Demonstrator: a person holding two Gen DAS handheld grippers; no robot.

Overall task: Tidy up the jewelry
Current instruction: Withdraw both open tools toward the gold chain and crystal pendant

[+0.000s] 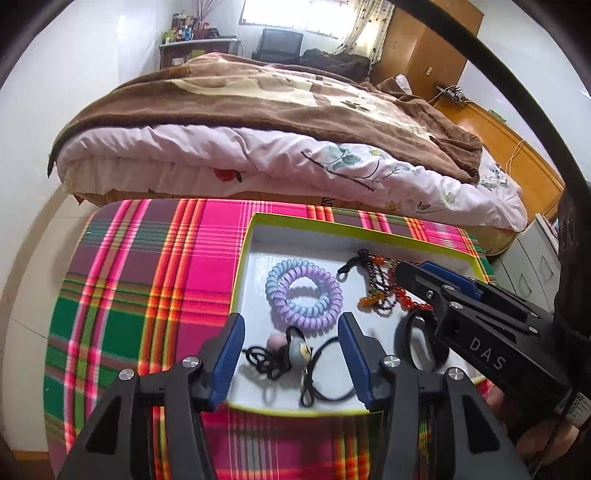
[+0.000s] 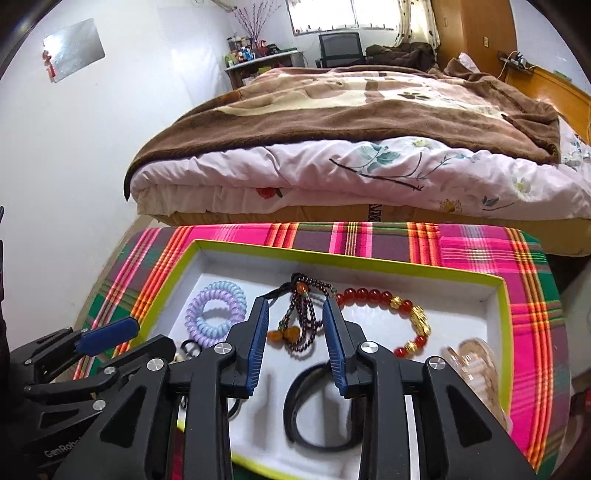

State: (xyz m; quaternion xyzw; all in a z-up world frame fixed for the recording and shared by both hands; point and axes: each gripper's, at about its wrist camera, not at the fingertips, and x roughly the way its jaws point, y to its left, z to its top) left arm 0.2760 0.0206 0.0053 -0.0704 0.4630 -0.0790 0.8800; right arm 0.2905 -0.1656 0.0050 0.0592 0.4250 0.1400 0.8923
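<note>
Blue-padded, the left gripper (image 1: 291,343) stands wide open and empty over black hair ties (image 1: 280,354) in the lime-rimmed tray (image 1: 255,218). The right gripper (image 2: 295,325) is also spread, holding nothing, framing the dark bead strand (image 2: 303,314) above a black band (image 2: 321,406). Coiled pastel ties (image 2: 218,314) lie left, a red bead bracelet (image 2: 388,306) right, on plaid cloth (image 1: 147,277)

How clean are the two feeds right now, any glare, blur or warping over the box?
Left wrist: window blown out, bed bulges from fisheye, box near rim smeared, spiral hair ties sharp. Right wrist: window also overexposed, tongs cast soft shadows on the box floor, red bead bracelet crisp.
</note>
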